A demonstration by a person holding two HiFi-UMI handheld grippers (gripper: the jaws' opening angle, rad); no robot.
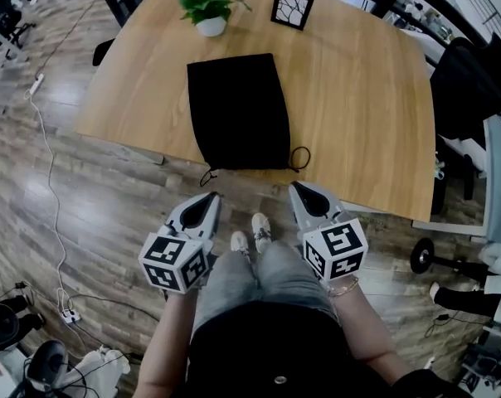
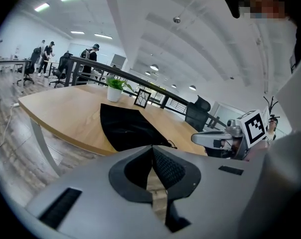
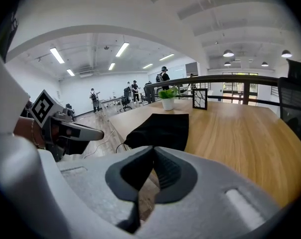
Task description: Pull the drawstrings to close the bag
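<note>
Open office with a wood-plank floor point(image 1: 109, 197); a curved wooden tabletop point(image 1: 358, 98) sits ahead of the person. A black drawstring bag point(image 1: 238, 110) lies flat on the tabletop, its mouth end at the near edge. A cord loop point(image 1: 300, 157) shows at its right near corner and a smaller cord end point(image 1: 207, 175) at the left one. A potted plant point(image 1: 209, 7) and a framed picture point(image 1: 292, 7) stand beyond the bag, apart from it. The left hand-held gripper point(image 1: 211, 196) is clenched, pads together with nothing between them. The right hand-held gripper point(image 1: 296, 187) is likewise clenched and empty. Both are over the floor just short of the near edge, pointing toward the bag's corners without touching bag or cords.
</note>
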